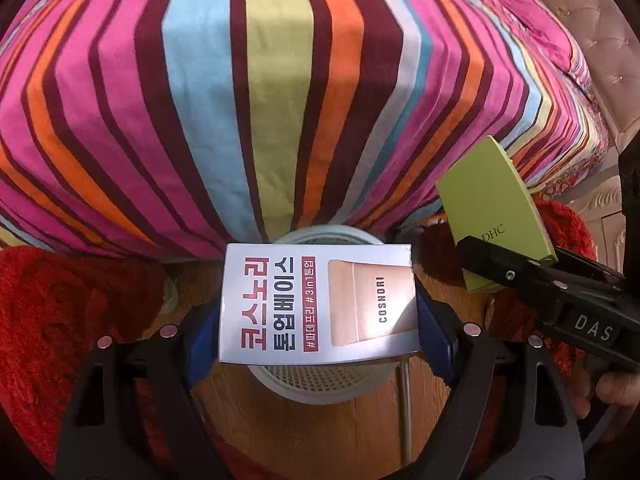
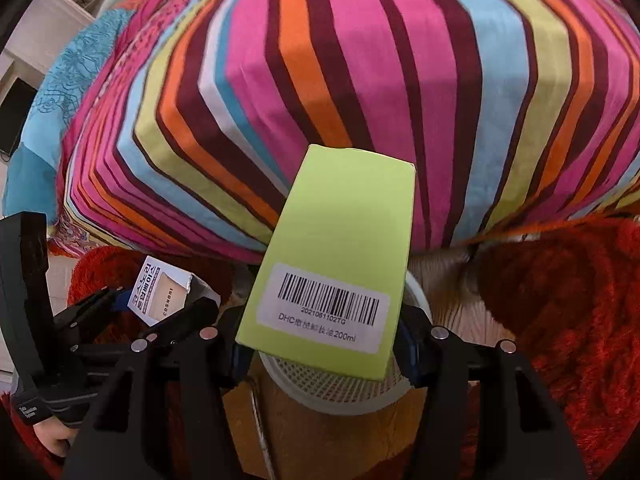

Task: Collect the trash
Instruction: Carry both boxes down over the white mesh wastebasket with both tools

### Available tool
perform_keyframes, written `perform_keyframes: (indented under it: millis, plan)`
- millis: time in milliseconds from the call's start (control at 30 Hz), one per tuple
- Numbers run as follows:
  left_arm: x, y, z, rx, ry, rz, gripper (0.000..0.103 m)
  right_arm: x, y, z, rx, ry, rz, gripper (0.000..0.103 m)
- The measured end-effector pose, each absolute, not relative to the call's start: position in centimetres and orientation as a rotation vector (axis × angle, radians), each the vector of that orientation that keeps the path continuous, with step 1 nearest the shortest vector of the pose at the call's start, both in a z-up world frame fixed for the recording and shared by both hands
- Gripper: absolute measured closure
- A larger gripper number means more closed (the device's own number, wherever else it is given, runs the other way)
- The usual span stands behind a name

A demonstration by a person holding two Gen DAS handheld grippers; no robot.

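My left gripper [image 1: 318,332] is shut on a white COSNORI box [image 1: 316,304] with Korean print, held right above a white mesh trash basket [image 1: 320,384] on the wood floor. My right gripper [image 2: 324,344] is shut on a lime-green DHC box [image 2: 336,264] with a barcode label, held over the same basket [image 2: 332,388]. In the left wrist view the green box [image 1: 492,208] and the right gripper [image 1: 532,276] are at the right. In the right wrist view the white box [image 2: 164,292] and the left gripper [image 2: 160,312] are at the lower left.
A bed with a striped multicoloured cover [image 1: 280,100] fills the space just behind the basket. A red shaggy rug [image 1: 60,320] lies on both sides on the wood floor [image 1: 340,432]. A tufted headboard [image 1: 600,40] is at the far right.
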State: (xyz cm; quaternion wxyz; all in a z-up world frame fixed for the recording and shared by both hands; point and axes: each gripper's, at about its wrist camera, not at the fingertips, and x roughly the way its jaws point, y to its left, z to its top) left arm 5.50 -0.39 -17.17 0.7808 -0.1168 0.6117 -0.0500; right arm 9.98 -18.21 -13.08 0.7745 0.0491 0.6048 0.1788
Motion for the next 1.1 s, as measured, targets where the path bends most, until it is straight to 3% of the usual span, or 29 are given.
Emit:
perform_keyframes:
  millis: [500,1100]
  plan:
    - [5.7,-0.5,-21.9,-0.287,1.525,-0.103,0.023,10.2,-18.3,-17.2,0.127,1.521,0.372,0.049]
    - [5.6,-0.1,-24.6,-0.332,1.646,-0.097,0.023,10.5,-17.6,-21.2,0.222,1.711,0.337,0.049]
